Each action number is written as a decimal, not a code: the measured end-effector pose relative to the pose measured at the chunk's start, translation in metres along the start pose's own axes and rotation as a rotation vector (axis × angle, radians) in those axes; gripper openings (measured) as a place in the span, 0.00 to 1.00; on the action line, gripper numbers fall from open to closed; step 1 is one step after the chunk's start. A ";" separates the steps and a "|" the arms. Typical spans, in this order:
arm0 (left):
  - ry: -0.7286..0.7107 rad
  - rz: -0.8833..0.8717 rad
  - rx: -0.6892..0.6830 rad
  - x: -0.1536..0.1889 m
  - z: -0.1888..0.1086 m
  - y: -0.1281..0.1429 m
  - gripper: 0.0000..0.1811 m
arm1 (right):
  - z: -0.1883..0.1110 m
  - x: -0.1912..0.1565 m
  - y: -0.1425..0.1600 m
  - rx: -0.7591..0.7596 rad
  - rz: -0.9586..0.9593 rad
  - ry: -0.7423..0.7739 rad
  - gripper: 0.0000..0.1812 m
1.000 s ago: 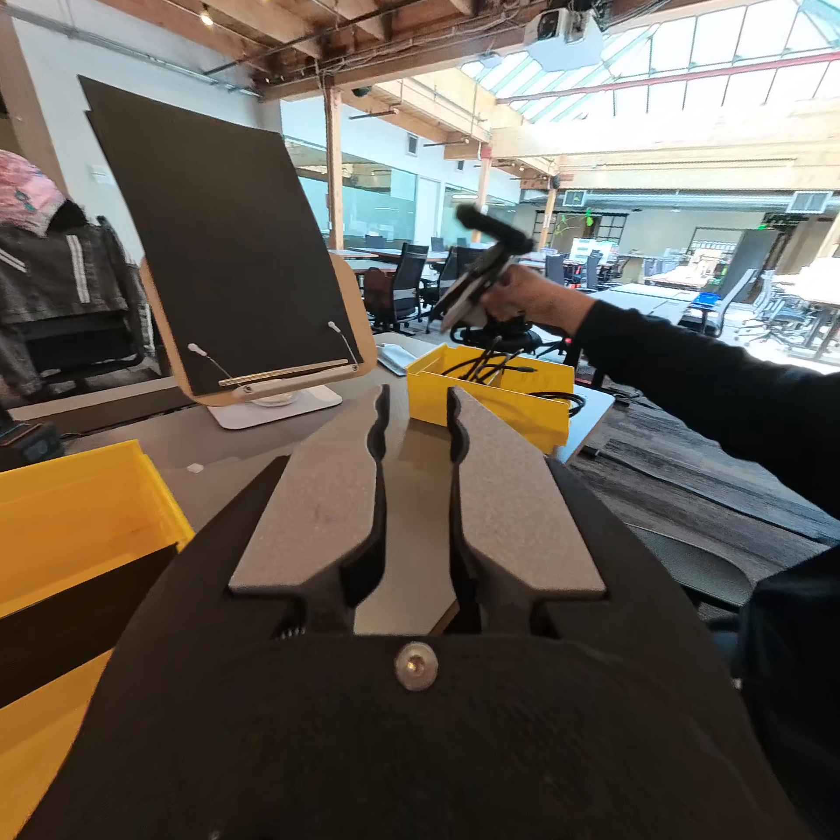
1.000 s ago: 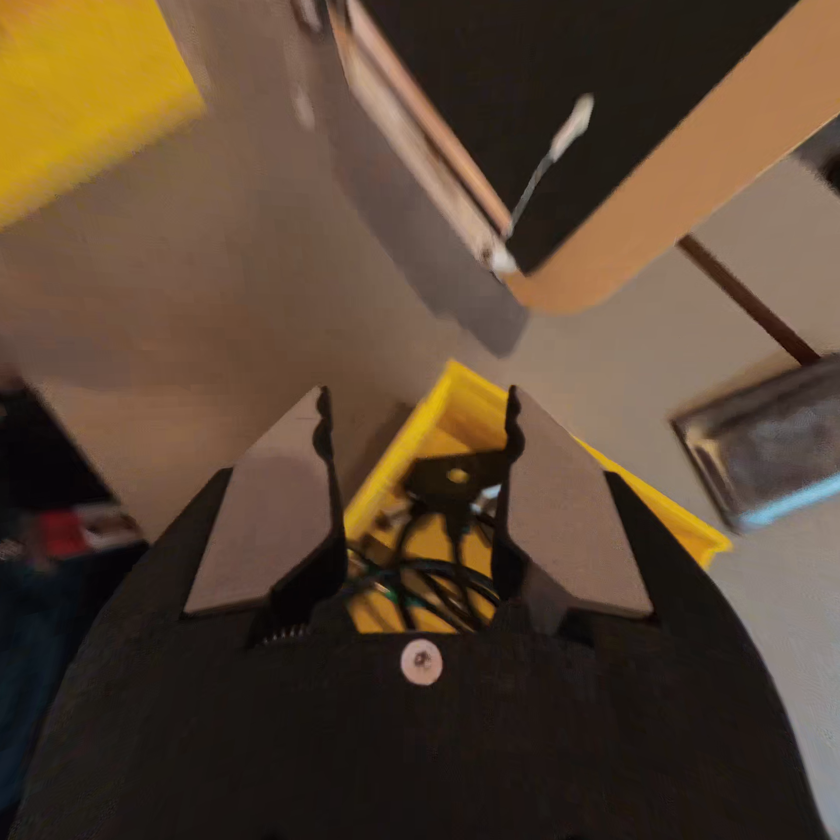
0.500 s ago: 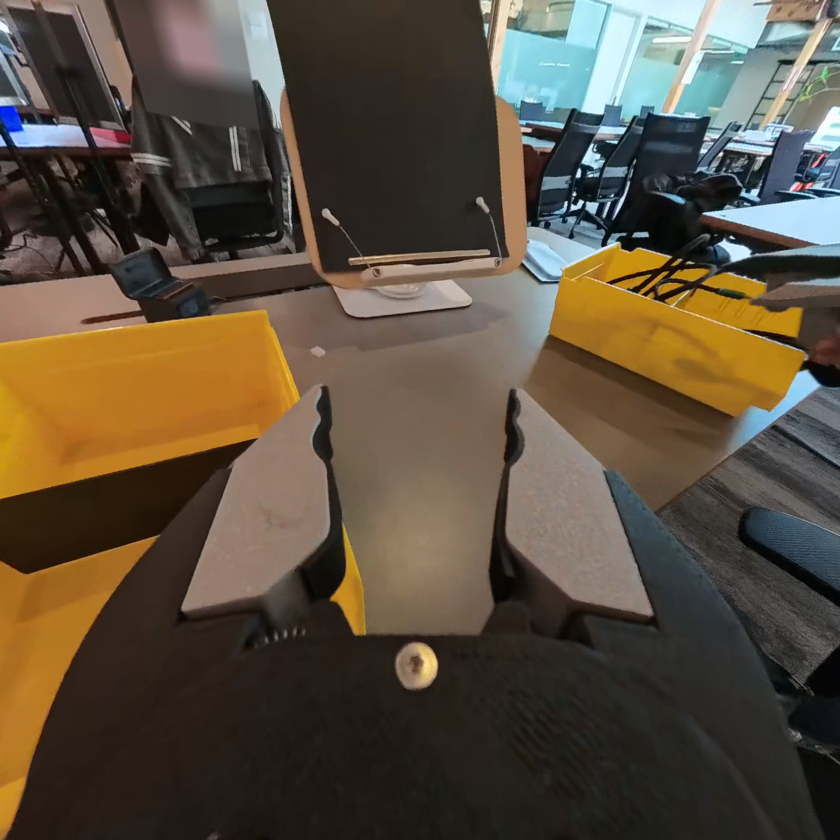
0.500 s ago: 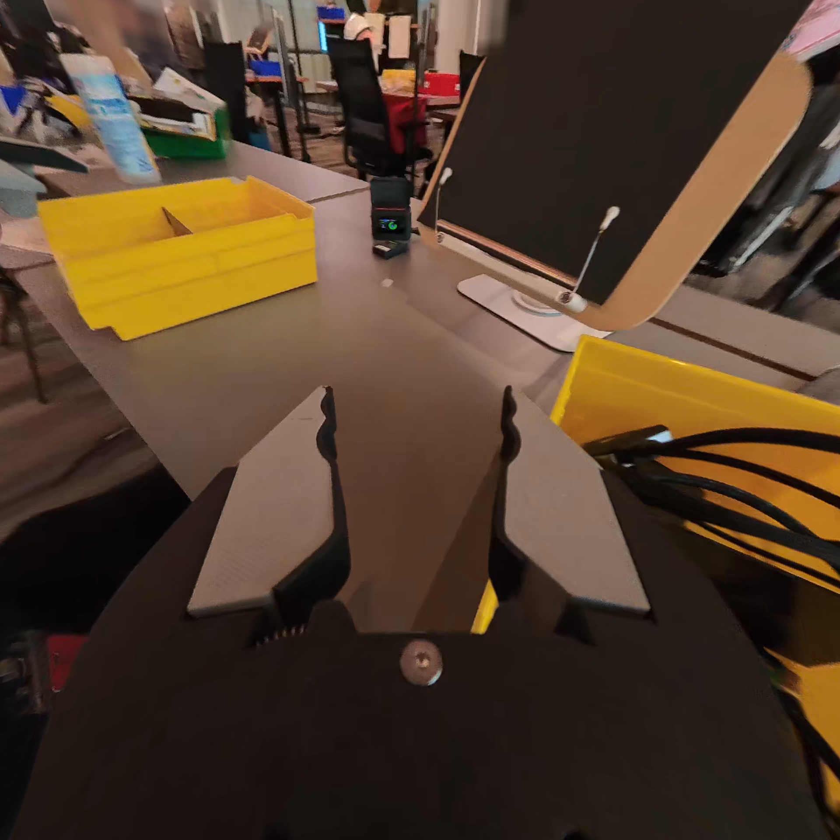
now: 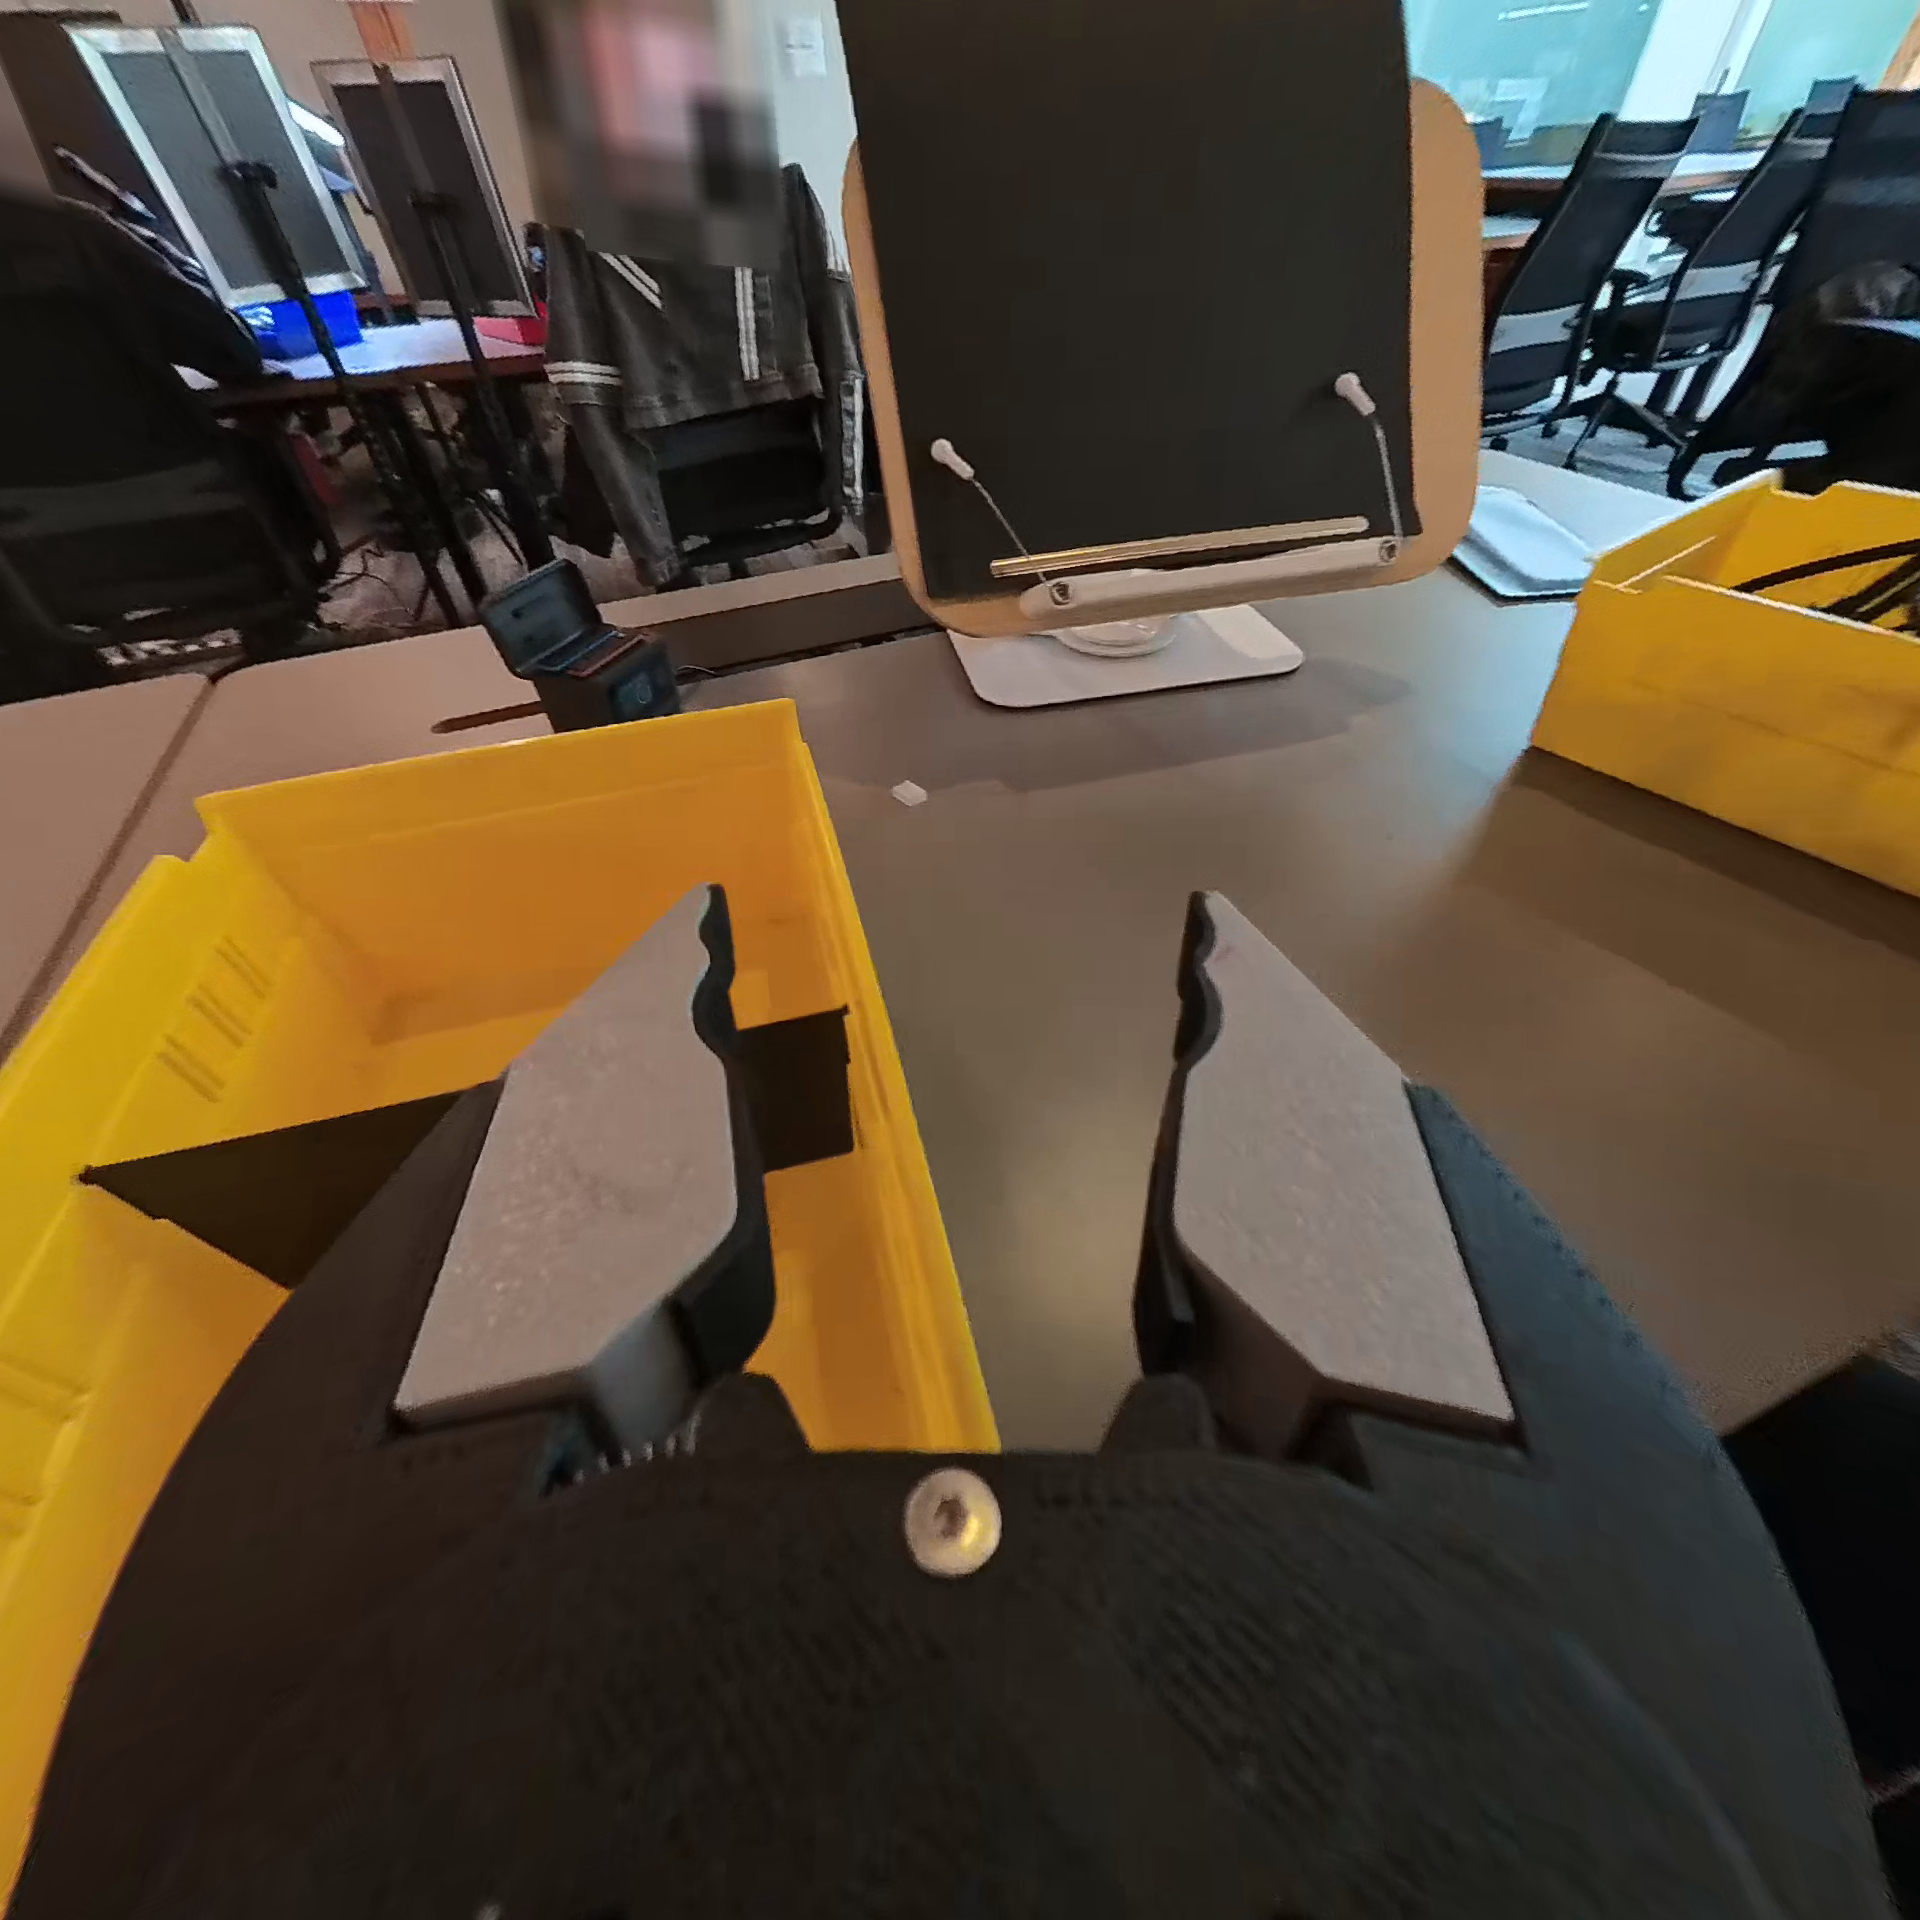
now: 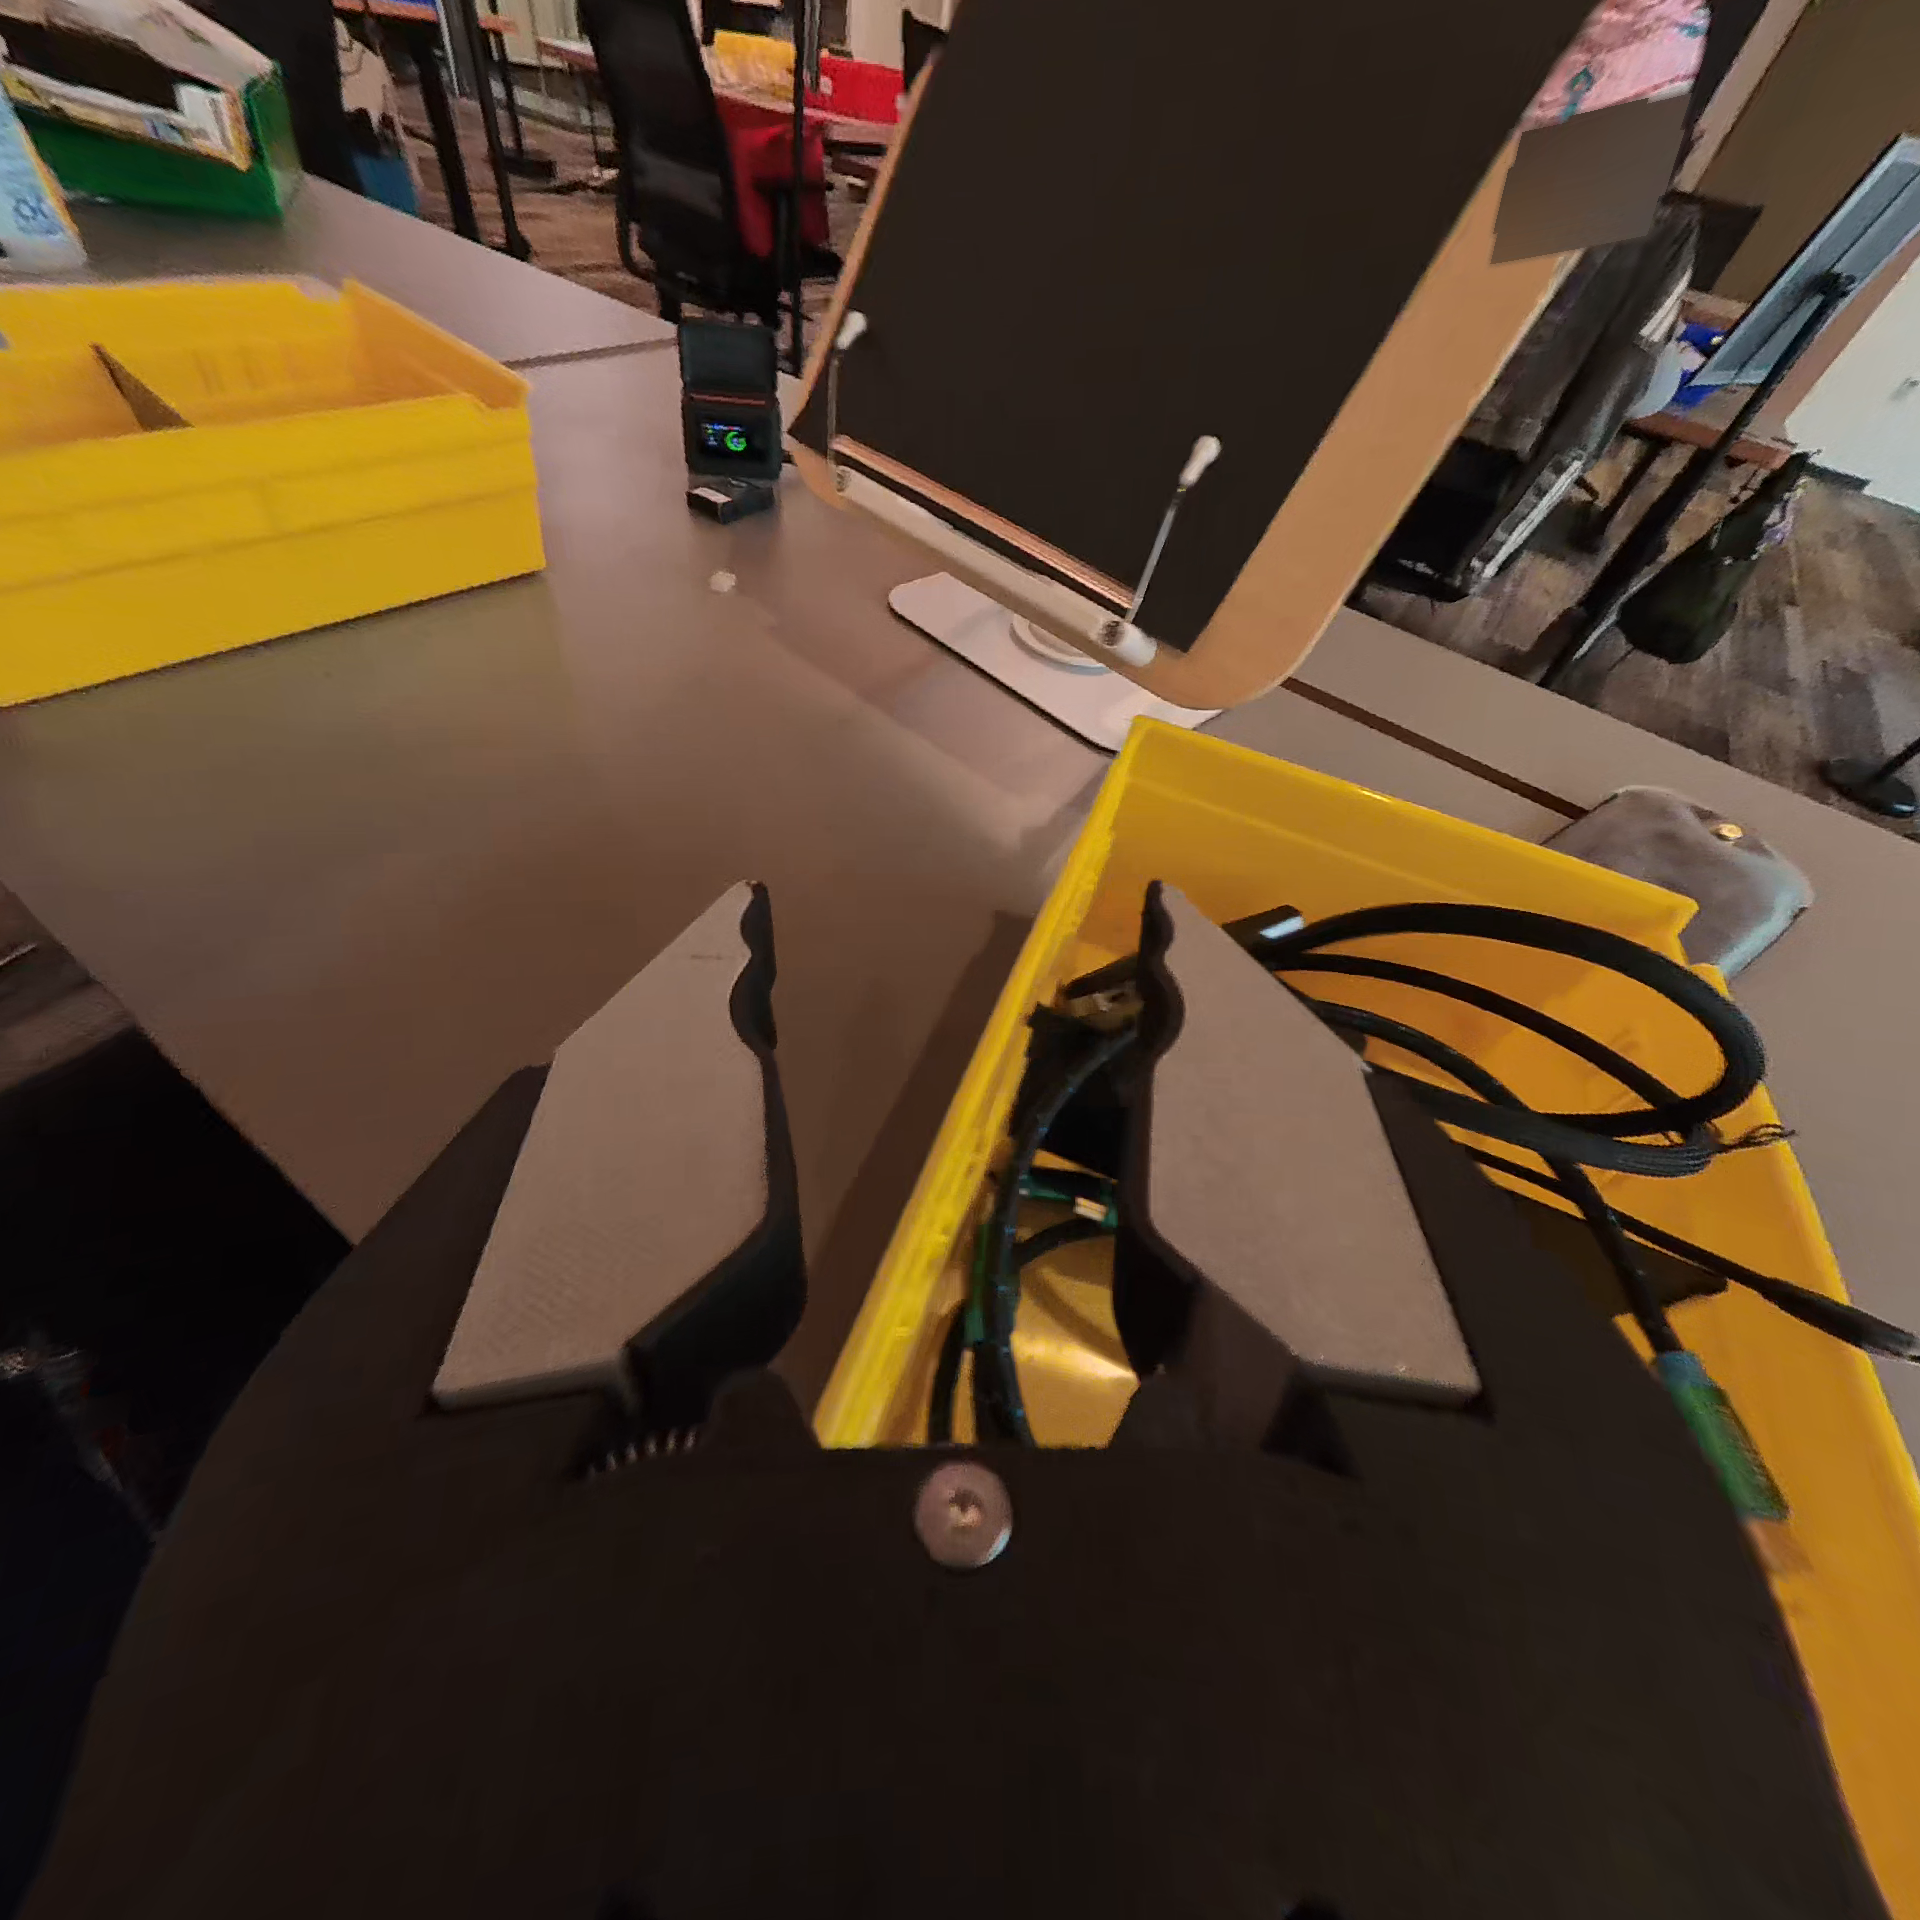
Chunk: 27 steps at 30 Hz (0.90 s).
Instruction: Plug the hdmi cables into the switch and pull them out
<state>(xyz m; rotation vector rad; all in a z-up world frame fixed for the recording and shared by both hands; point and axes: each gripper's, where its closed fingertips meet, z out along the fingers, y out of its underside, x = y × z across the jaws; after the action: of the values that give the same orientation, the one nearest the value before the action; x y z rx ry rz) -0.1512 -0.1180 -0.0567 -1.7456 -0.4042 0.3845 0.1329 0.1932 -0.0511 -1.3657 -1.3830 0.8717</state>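
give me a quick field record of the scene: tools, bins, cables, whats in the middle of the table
left tool: open, empty, over inner edge of the divided bin
right tool: open, empty, over left wall of the cable bin
cables: black, coiled in the cable bin, none gripped
divided bin: yellow, black divider, looks empty
stand: upright black panel on white base, between the bins
small device: lit screen, beside the stand
switch: cannot tell

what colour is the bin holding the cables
Yellow bin; the black cables lie inside. Best seen in the right wrist view.
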 end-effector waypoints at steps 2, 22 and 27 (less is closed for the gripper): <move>-0.014 0.013 -0.005 -0.005 0.007 0.005 0.47 | 0.002 0.017 0.008 -0.021 0.013 0.036 0.39; 0.063 -0.004 -0.167 0.017 0.003 0.044 0.48 | -0.002 -0.002 0.048 -0.116 0.115 -0.080 0.50; -0.029 0.027 -0.180 0.001 -0.014 0.059 0.47 | 0.000 -0.005 0.074 -0.177 0.086 -0.001 0.44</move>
<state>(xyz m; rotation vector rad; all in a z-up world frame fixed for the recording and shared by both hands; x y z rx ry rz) -0.1401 -0.1409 -0.1112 -1.9241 -0.4474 0.4032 0.1541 0.1971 -0.1224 -1.5697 -1.4382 0.8207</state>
